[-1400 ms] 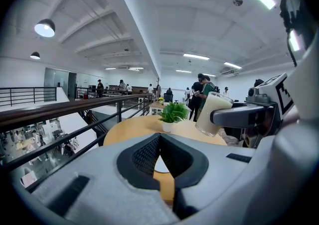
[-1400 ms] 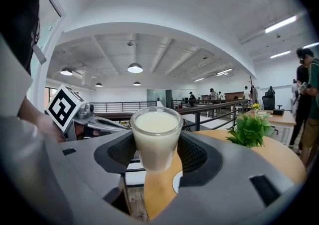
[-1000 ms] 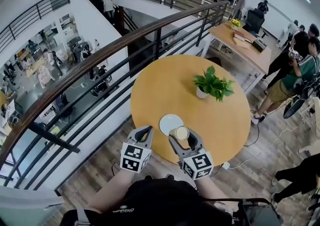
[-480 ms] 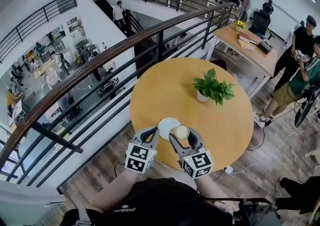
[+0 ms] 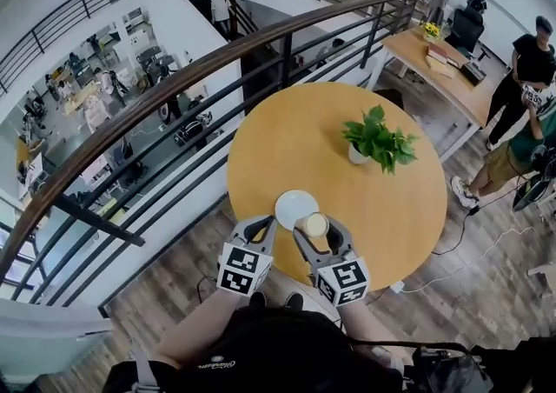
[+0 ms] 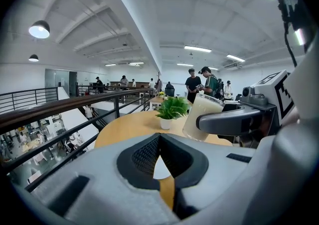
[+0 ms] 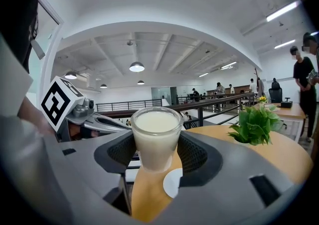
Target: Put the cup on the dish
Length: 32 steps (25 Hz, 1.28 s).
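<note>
A glass cup (image 5: 315, 225) full of a milky white liquid is held upright in my right gripper (image 5: 315, 229), which is shut on its sides. It hangs over the near part of the round wooden table (image 5: 287, 139). The white dish (image 5: 294, 207) lies empty on the table, just left of the cup and a little beyond it. In the right gripper view the cup (image 7: 156, 137) fills my right gripper (image 7: 156, 150), with the dish (image 7: 173, 182) lower down behind it. My left gripper (image 5: 260, 226) hovers beside the dish, shut and holding nothing; its tips meet in the left gripper view (image 6: 159, 137).
A potted green plant (image 5: 379, 141) stands on the table's far right part. A dark railing (image 5: 174, 91) curves past the table's left side over a drop to a lower floor. A second table (image 5: 443, 61) and people stand at the back right.
The head view has shifted a little. My left gripper has edged slightly toward the right one. The cup stays in the right gripper next to the dish.
</note>
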### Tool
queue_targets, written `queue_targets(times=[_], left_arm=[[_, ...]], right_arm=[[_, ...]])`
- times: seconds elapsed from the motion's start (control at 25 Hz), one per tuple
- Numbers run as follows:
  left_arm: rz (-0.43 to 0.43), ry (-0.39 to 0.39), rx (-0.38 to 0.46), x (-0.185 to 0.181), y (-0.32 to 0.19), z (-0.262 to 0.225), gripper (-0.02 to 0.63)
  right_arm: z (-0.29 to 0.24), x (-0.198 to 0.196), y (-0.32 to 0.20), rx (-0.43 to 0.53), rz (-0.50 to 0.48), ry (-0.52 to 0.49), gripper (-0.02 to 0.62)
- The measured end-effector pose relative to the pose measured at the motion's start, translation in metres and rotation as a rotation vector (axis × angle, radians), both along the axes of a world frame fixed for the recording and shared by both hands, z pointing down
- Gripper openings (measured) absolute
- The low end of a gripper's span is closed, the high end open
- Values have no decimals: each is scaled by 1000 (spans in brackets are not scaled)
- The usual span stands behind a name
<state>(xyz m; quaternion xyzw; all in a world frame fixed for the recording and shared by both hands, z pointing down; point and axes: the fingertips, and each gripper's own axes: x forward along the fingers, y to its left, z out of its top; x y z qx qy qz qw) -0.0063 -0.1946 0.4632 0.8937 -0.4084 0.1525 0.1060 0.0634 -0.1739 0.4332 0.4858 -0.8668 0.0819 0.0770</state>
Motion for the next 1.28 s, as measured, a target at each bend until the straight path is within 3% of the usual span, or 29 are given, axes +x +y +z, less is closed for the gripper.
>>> queue_targets(times=[0.76, 1.28], left_arm=[[-2, -57, -259, -2, -10, 124, -2], [10, -63, -282, -2, -29, 141, -2]], right_arm=[[128, -6, -10, -256, 11, 4, 255], [149, -1, -56, -234, 34, 82, 255]])
